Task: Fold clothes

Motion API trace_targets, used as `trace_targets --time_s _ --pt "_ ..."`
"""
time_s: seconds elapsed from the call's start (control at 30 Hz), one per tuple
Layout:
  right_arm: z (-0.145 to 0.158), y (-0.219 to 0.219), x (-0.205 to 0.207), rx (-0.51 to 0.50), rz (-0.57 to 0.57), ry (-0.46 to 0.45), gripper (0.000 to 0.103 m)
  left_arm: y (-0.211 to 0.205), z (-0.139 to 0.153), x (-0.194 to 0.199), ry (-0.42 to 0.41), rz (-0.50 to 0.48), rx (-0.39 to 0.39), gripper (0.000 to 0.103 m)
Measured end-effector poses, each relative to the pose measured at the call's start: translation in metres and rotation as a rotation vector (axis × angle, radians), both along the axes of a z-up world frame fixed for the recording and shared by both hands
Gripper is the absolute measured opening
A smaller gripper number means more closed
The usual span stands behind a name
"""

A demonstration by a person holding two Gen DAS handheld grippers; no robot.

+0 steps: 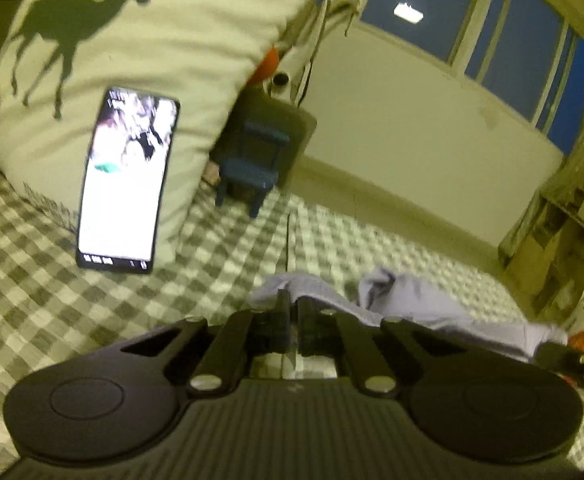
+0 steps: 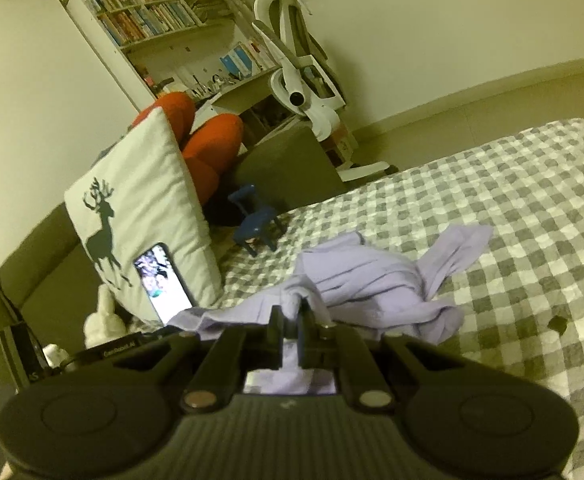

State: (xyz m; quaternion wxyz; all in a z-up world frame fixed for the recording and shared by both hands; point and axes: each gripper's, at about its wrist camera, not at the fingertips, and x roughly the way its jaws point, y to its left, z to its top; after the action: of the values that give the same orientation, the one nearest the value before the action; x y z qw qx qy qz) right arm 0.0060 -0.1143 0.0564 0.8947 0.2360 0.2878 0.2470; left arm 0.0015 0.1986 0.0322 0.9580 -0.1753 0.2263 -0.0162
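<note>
Garment (image 2: pixel 371 284) between both grippers' fingers (image 2: pixel 276 320).

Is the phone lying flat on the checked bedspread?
No, the phone stands tilted, leaning against the deer cushion, screen lit.

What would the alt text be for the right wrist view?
The right gripper has its jaws shut on a fold of a crumpled lilac garment lying on a grey-and-white checked bedspread. Behind it to the left, a lit phone leans on a deer-print cushion.
</note>
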Motion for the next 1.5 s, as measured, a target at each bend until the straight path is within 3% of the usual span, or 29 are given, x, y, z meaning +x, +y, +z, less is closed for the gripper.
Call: trace_targets --time_s 0.33,0.57,0.77,0.93,1.03,1.1,1.13,1.2,1.23,1.5 --pt "0.018 -0.005 -0.022 0.123 0.064 0.056 0.006 0.004 0.031 -0.031 -0.06 0.056 0.008 0.003" --pt "0.042 -0.006 -0.049 0.123 0.076 0.01 0.006 0.005 0.049 -0.054 0.04 0.014 0.029 0.003" --pt "0.04 -0.004 -0.068 0.052 0.095 0.066 0.006 0.004 0.036 -0.066 0.16 -0.074 0.095 0.003" --pt "0.009 0.007 -0.068 -0.069 0.118 0.182 0.006 -0.001 0.015 -0.059 0.271 -0.125 0.143 0.003" --pt "-0.008 0.012 -0.065 -0.129 0.124 0.245 0.007 -0.006 0.011 -0.056 0.284 -0.142 0.15 0.003" --pt "-0.011 0.015 -0.064 -0.171 0.114 0.253 0.013 -0.009 0.011 -0.056 0.275 -0.151 0.155 0.003" --pt "-0.008 0.015 -0.066 -0.19 0.105 0.235 0.015 -0.011 0.013 -0.057 0.269 -0.154 0.158 0.003" --pt "-0.001 0.018 -0.069 -0.209 0.103 0.183 0.034 -0.011 0.013 -0.058 0.262 -0.153 0.16 0.003" --pt "0.002 0.022 -0.071 -0.217 0.11 0.155 0.037 -0.011 0.013 -0.058 0.262 -0.151 0.158 0.003" --pt "0.001 0.079 -0.085 -0.371 0.251 -0.035 0.038 -0.011 0.017 -0.058 0.252 -0.141 0.147 0.003"
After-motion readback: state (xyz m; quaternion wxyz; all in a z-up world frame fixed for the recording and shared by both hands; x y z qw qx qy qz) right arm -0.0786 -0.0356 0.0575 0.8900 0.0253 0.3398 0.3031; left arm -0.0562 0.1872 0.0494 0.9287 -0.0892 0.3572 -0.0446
